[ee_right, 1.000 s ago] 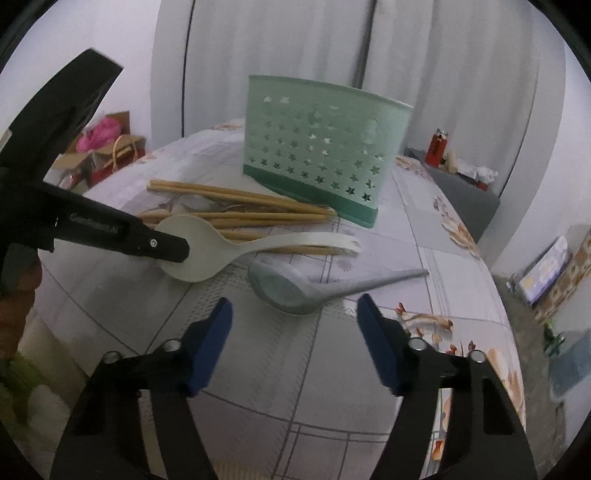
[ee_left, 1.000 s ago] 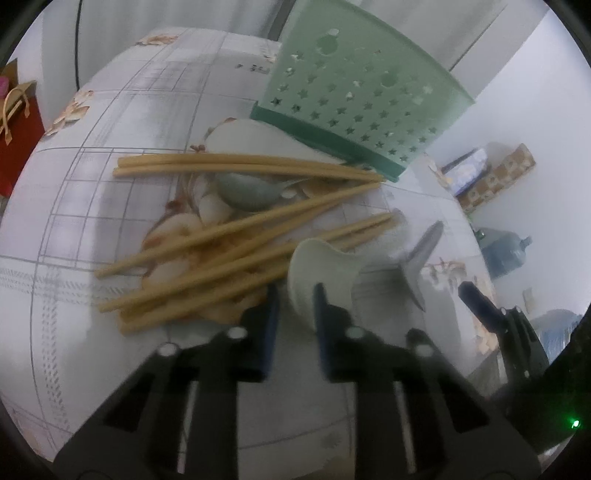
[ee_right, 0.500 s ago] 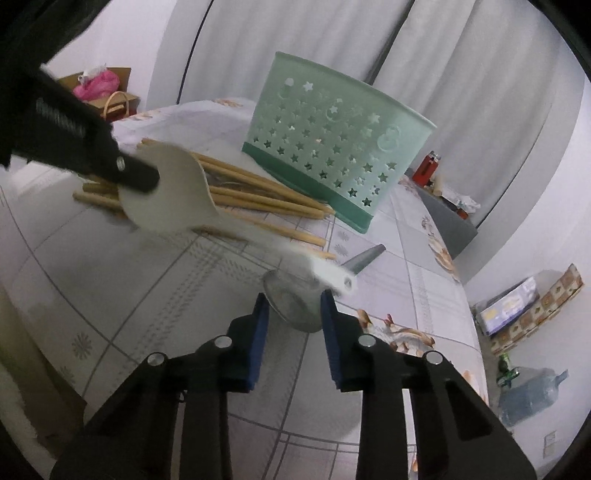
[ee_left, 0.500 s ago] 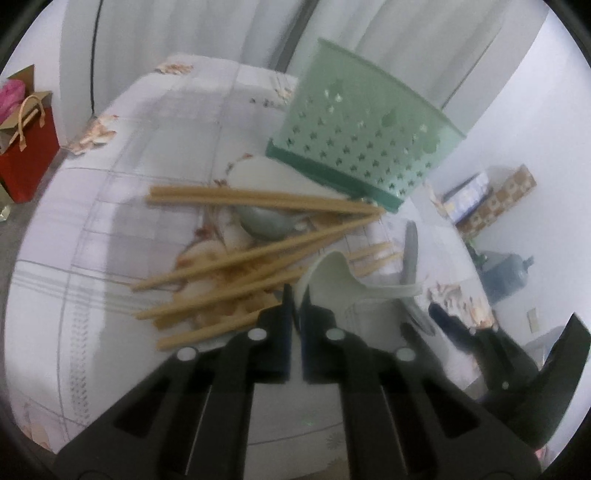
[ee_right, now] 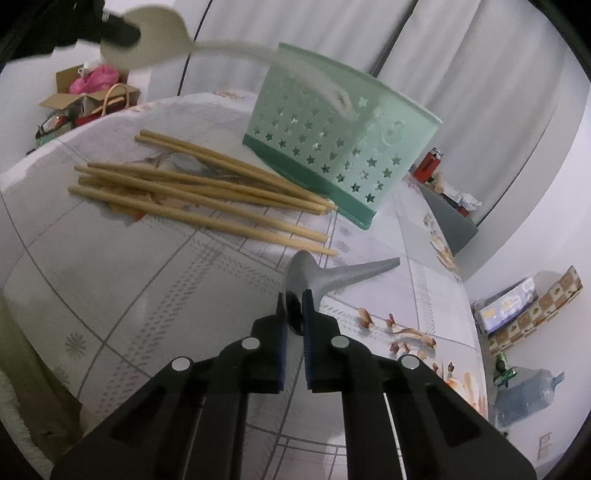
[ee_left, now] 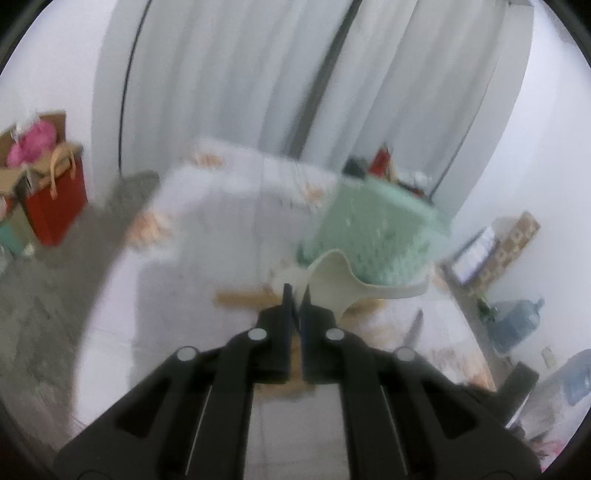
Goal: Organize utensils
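Note:
My left gripper [ee_left: 296,291] is shut on the rim of a cream spoon [ee_left: 343,282] and holds it up in the air; the left wrist view is blurred. The spoon also shows in the right wrist view [ee_right: 155,35], high above the table with its handle over the green star-holed basket [ee_right: 343,147]. My right gripper [ee_right: 293,299] is shut on the bowl of a grey spoon [ee_right: 325,275] at the table surface. Several wooden chopsticks [ee_right: 199,192] lie in a loose pile left of the basket [ee_left: 373,236].
The table [ee_right: 129,295] has a tiled-pattern cloth with flower prints. Another grey spoon lies partly hidden under the chopsticks. A red lighter [ee_right: 428,162] and clutter sit behind the basket. A red bag [ee_left: 55,206] and a water jug [ee_right: 528,395] stand on the floor.
My left gripper has lifted the cream spoon well above the table and toward the basket. My right gripper has closed on the grey spoon's bowl.

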`<action>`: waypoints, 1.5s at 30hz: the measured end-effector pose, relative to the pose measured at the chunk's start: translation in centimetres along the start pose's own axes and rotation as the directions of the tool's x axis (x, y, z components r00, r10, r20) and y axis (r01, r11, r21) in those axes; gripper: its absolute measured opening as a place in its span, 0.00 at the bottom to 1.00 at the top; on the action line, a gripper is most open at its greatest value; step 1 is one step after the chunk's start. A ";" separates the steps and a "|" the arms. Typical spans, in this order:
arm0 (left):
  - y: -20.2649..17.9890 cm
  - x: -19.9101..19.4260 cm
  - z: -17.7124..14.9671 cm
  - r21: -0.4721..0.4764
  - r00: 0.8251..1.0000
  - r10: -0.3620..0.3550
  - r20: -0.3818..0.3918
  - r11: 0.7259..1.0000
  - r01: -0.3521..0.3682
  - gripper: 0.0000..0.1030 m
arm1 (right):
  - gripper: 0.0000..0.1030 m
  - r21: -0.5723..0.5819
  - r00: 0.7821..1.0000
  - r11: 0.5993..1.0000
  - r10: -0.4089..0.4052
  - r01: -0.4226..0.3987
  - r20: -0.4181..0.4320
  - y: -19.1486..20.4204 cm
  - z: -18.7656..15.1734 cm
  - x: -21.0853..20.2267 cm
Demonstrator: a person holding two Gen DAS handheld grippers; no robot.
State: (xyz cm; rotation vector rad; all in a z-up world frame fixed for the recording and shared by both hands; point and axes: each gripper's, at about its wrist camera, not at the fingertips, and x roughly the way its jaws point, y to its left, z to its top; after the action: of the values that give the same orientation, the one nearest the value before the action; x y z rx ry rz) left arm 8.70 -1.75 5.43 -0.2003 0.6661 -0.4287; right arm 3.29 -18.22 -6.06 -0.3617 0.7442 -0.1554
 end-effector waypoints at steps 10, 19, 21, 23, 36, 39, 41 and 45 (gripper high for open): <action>-2.4 -3.1 7.8 0.258 0.952 0.101 0.290 0.950 -0.179 0.02 | 0.03 0.119 0.998 0.992 0.025 -0.032 0.057 -2.7 1.9 -1.9; -7.5 1.7 9.1 0.552 0.913 0.195 0.357 0.745 -0.375 0.02 | 0.03 0.152 0.996 0.987 0.048 -0.060 0.080 -3.4 2.3 -2.0; -8.6 2.7 8.4 0.618 0.906 0.224 0.359 0.671 -0.410 0.02 | 0.03 0.162 0.995 0.985 0.051 -0.065 0.089 -3.7 2.3 -2.2; -9.4 3.7 8.4 0.666 0.901 0.246 0.357 0.610 -0.430 0.02 | 0.03 0.171 0.994 0.983 0.054 -0.071 0.099 -4.1 2.4 -2.4; -8.4 9.3 13.0 0.534 0.987 0.140 0.081 0.830 -0.161 0.08 | 0.03 0.263 0.982 0.957 0.079 -0.123 0.171 -7.1 3.9 -3.9; -7.1 9.5 13.1 0.440 0.997 0.053 0.050 0.895 -0.070 0.10 | 0.03 0.282 0.980 0.951 0.078 -0.128 0.183 -8.0 4.2 -4.4; -6.2 9.3 13.1 0.379 0.999 0.007 0.046 0.925 -0.024 0.10 | 0.03 0.296 0.978 0.946 0.076 -0.132 0.194 -8.6 4.4 -4.7; -4.5 6.6 13.2 0.275 0.992 -0.086 0.094 0.960 0.058 0.15 | 0.03 0.325 0.973 0.934 0.080 -0.150 0.218 -10.0 5.0 -5.4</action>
State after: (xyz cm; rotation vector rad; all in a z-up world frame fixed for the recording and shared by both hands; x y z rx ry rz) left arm 20.27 -8.20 13.33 0.0143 0.4913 -0.5710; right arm 2.74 -24.73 4.50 -0.0017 0.5233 -0.1309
